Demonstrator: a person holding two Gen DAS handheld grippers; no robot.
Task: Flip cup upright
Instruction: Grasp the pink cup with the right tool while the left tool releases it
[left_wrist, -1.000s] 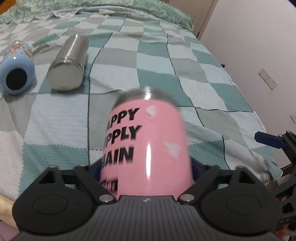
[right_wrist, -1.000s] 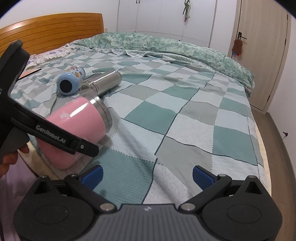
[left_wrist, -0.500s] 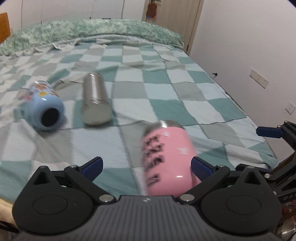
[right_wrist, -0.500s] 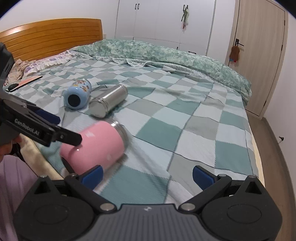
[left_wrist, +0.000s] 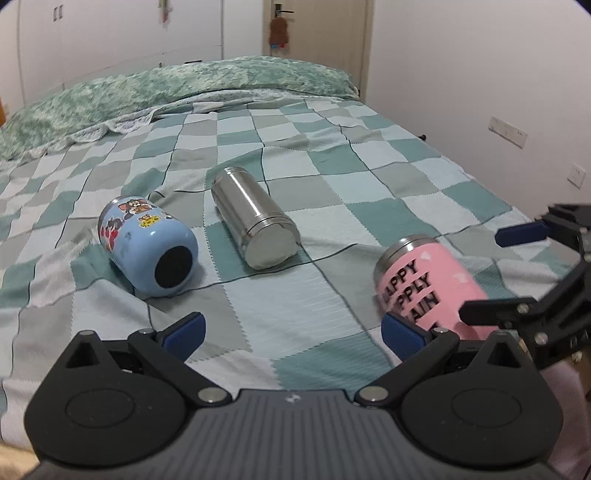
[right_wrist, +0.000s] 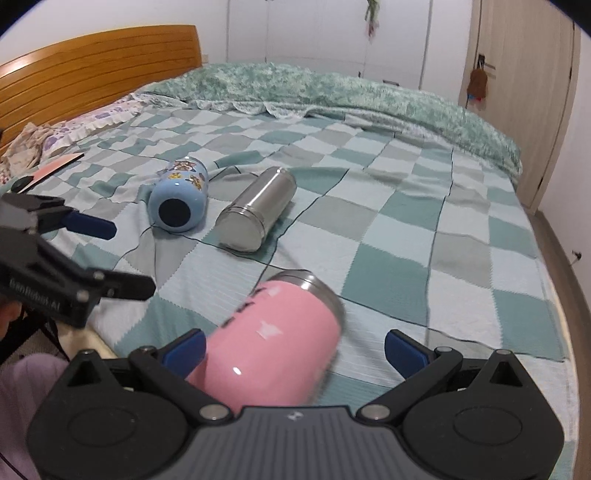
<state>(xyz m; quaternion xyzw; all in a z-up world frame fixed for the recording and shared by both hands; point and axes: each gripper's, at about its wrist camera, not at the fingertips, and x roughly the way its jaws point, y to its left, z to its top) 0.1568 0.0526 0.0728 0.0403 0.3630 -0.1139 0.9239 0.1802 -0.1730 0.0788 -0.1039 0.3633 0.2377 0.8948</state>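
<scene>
Pink cup (right_wrist: 275, 341) on its side between open right tongs (right_wrist: 295, 350).

I see pink cup (right_wrist: 275, 345) lying between my right fingers, filling left half of gap. Blue cup (left_wrist: 147, 247) and steel flask (left_wrist: 255, 218) (both on sides) block far-left blanket (left_wrist: 369, 184); right blanket free.

Pink cup (left_wrist: 430, 286) with black lettering, teal-checked blanket (left_wrist: 332, 177), blue cartoon-stickered cup (left_wrist: 147, 245)
</scene>
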